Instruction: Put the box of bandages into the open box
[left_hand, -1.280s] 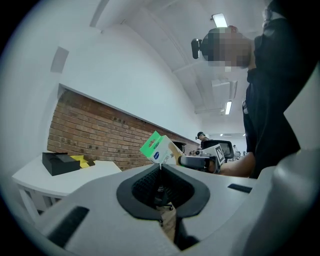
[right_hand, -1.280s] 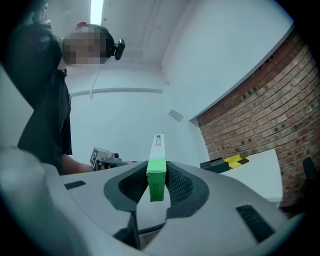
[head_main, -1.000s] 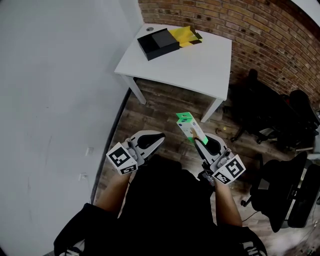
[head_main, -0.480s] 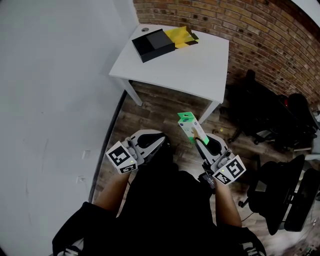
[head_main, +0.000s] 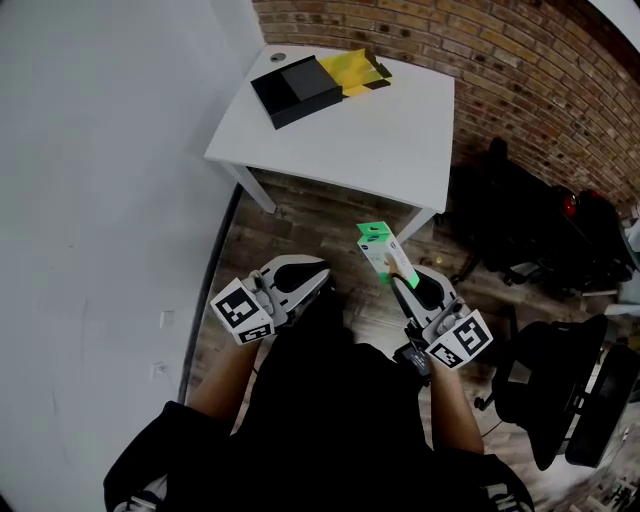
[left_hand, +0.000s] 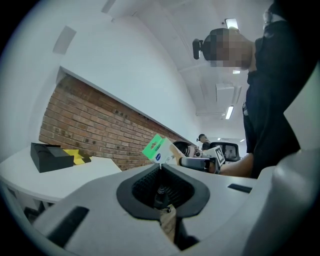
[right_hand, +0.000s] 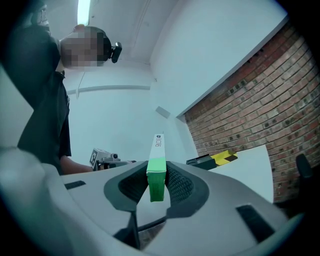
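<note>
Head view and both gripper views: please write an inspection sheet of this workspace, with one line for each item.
Surface: white table, standing ahead of the person.
Job's things: box of bandages held above the floor, not yet at the table; open black box near the table's far left corner.
Clutter: yellow and black item beside the open black box.
Grippers: right gripper shut on the box of bandages; left gripper shut, empty.
Cables: nothing seen.
Surroundings: brick wall, white wall, wooden floor, black office chairs.
</note>
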